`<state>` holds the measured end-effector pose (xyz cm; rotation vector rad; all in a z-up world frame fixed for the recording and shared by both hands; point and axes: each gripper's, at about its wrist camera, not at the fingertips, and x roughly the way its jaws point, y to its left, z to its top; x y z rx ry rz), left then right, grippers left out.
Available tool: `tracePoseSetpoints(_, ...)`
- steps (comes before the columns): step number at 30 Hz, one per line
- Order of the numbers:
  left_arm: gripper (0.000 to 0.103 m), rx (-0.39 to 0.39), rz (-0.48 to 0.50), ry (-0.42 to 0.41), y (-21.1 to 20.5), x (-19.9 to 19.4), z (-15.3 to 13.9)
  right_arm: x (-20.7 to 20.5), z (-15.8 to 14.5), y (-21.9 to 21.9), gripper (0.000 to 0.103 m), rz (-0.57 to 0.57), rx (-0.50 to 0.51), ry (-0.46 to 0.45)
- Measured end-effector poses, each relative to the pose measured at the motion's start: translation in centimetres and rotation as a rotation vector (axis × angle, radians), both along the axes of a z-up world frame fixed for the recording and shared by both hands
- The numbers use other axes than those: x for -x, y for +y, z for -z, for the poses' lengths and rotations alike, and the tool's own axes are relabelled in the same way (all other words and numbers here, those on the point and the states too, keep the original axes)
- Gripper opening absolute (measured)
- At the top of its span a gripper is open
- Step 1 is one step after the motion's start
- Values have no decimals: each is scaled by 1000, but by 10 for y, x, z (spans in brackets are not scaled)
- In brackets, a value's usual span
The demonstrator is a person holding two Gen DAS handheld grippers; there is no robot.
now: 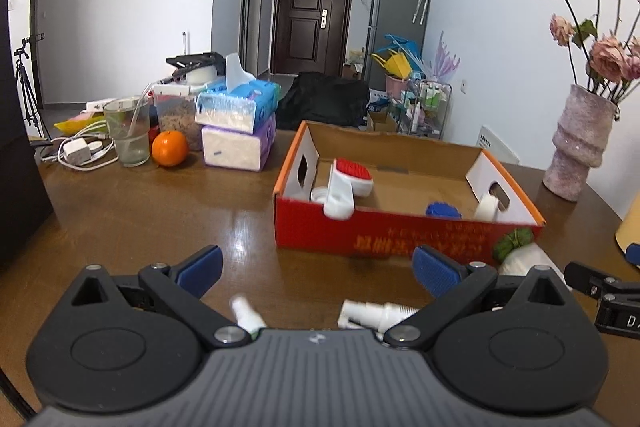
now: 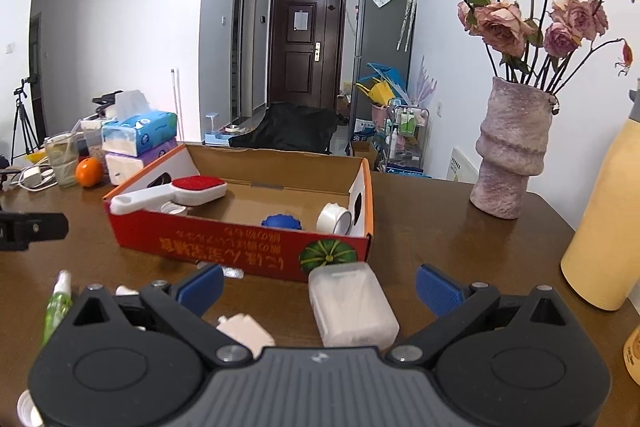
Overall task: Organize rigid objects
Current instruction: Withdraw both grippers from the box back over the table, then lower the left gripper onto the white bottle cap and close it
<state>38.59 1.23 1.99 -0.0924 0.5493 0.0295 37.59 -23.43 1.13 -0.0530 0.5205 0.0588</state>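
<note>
On the brown wooden table stand a round orange fruit, a clear drinking glass, two stacked tissue packs and a pink rough vase holding dried roses.

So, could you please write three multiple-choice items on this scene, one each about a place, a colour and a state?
1. Where does the tape roll lie?
A. In the cardboard box
B. By the vase
C. On the tissue packs

2. What colour is the lint brush pad?
A. Blue
B. Red
C. Green

3. How does the right gripper stand?
A. Shut on a bottle
B. Open, holding nothing
C. Shut on the plastic case

Answers: 1 A, it rests at the box's right end; 2 B, the pad shows red; 3 B, the fingers stand wide apart over the plastic case.
</note>
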Motion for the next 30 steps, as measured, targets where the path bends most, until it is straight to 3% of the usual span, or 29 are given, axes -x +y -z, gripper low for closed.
tracePoseSetpoints(16, 103, 2, 14, 32, 3, 61, 11, 68, 14, 8, 103, -10, -6, 17)
tracePoseSetpoints(30, 103, -13, 8, 97, 12, 88, 38, 102, 34, 19, 103, -42, -25, 54)
